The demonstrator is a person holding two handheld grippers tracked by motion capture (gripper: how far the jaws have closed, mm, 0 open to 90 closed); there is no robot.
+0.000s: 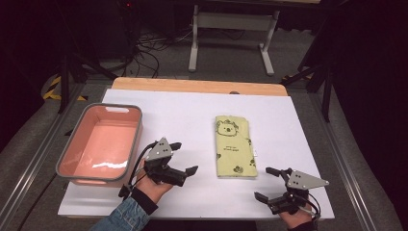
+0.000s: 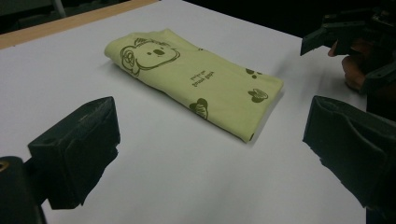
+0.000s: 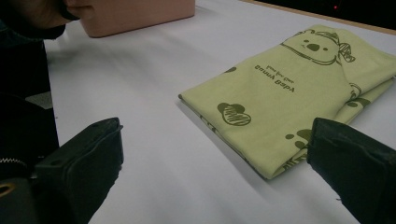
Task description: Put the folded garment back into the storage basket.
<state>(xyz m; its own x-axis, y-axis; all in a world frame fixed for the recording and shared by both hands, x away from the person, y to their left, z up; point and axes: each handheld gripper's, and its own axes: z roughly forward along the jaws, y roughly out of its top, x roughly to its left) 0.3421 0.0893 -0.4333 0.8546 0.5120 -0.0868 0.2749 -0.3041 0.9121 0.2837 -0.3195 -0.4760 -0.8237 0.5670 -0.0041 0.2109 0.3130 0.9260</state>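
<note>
A folded yellow-green cloth [image 1: 233,146] with a koala print lies flat on the white table [image 1: 192,110], right of centre. My left gripper [image 1: 184,157] hovers to the cloth's left, jaws wide and open, nothing between them. In the left gripper view the cloth [image 2: 196,79] lies ahead, beyond both jaws. My right gripper [image 1: 267,183] sits low near the front right edge, open and empty, just below the cloth's near right corner. In the right gripper view the cloth [image 3: 299,88] lies close ahead, its near edge reaching toward the right jaw.
A pink tub with a grey rim [image 1: 72,149] stands empty at the table's left side, close to my left hand. It shows as a pink wall [image 3: 140,16] in the right gripper view. A wooden strip [image 1: 197,85] runs along the table's far edge.
</note>
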